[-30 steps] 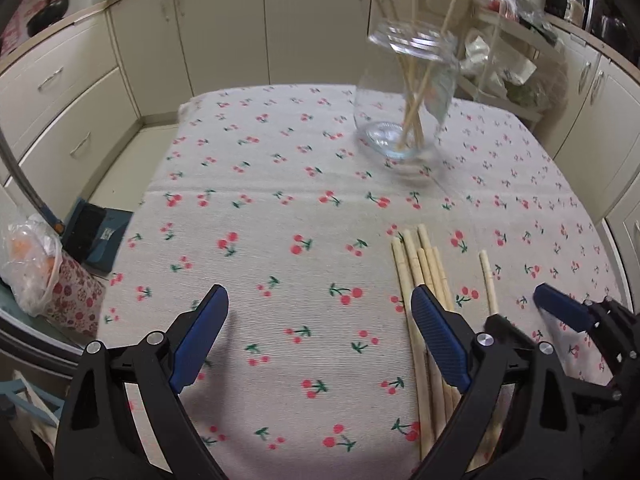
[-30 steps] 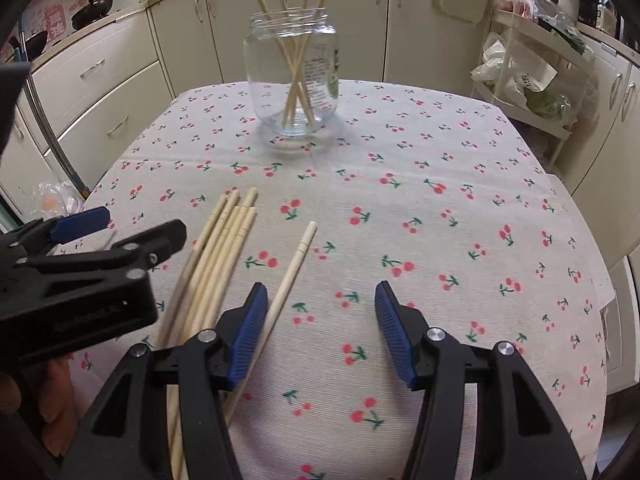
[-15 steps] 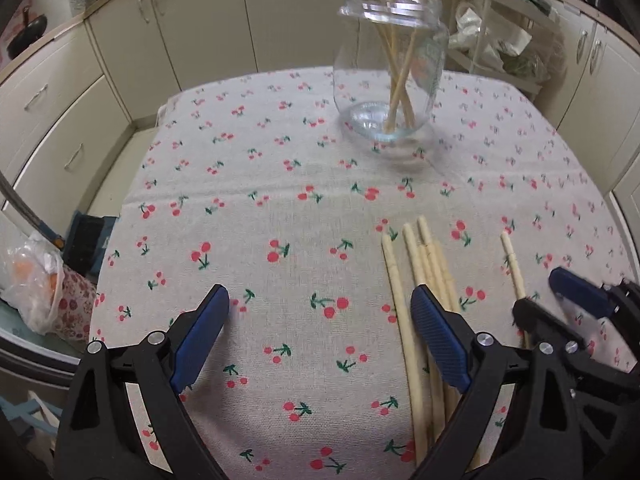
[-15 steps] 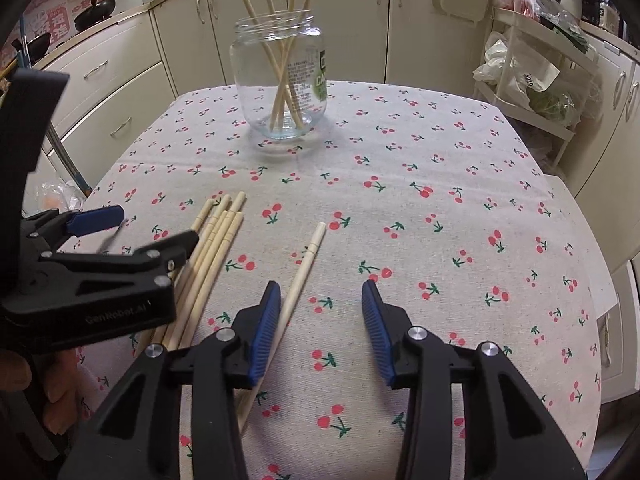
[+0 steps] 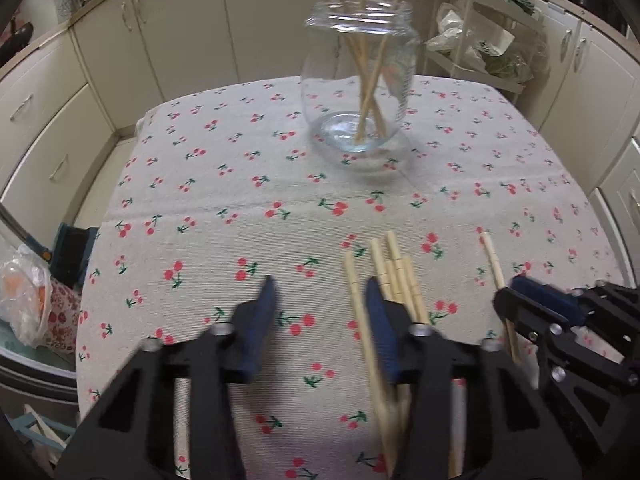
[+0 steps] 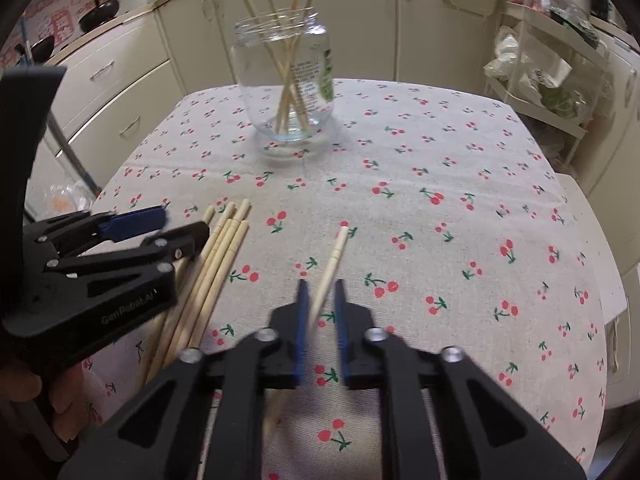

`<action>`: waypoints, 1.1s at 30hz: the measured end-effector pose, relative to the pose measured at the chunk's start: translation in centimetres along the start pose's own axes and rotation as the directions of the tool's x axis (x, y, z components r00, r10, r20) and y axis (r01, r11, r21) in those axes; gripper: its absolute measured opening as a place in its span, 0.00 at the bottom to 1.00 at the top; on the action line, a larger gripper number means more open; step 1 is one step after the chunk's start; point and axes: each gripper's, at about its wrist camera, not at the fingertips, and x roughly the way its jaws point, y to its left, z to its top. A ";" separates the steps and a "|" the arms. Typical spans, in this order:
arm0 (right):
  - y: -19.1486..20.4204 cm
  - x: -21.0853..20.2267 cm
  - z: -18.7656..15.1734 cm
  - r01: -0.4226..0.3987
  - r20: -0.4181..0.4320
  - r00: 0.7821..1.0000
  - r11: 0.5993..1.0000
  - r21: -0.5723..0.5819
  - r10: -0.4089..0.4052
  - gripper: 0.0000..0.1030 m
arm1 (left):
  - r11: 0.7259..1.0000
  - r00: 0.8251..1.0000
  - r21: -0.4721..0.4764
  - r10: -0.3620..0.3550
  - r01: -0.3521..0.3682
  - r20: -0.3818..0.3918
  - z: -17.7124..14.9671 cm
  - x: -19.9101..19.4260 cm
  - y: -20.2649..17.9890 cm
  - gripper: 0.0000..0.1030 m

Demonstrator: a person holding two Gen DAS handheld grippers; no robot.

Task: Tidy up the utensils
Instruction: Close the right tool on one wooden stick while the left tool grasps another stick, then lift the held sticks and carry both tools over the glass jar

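A glass jar (image 5: 359, 80) with several chopsticks in it stands at the far side of the cherry-print tablecloth (image 5: 248, 184); it also shows in the right wrist view (image 6: 286, 80). A bundle of wooden chopsticks (image 5: 394, 276) lies near me, also in the right wrist view (image 6: 218, 256). A single chopstick (image 6: 332, 264) lies apart to the right. My left gripper (image 5: 322, 300) is partly open, its right finger by the bundle. My right gripper (image 6: 320, 292) is narrowed around the single chopstick, with a gap still visible.
Cream kitchen cabinets (image 5: 120, 40) surround the table. A wire rack with bags (image 6: 540, 68) stands at the right. A plastic bag (image 5: 24, 292) sits on the floor at the left. The left gripper's body (image 6: 92, 280) lies close beside the right one.
Both grippers have closed a good way. The right one has moved over the single chopstick, which now lies between its fingers. The left one has moved forward beside the bundle.
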 end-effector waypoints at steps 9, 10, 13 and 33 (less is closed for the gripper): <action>0.8 0.5 0.7 0.016 -0.030 0.999 0.999 -0.035 -0.017 0.09 | 0.997 0.996 0.000 -0.079 0.079 -0.035 0.4 0.1 1.0 0.19; 0.8 0.5 0.8 0.018 -0.032 0.999 0.999 -0.041 -0.019 0.09 | 0.996 0.996 -0.001 -0.086 0.086 -0.037 0.5 0.1 1.1 0.19; 0.9 0.5 0.8 0.007 -0.040 0.999 0.999 -0.044 -0.009 0.07 | 0.992 0.990 -0.014 -0.130 0.129 -0.051 0.7 0.4 1.4 0.06; 0.2 0.4 0.8 -0.022 -0.041 0.999 1.000 0.000 0.022 0.06 | 0.993 0.994 0.032 -0.110 0.110 0.001 2.0 -1.6 1.0 0.05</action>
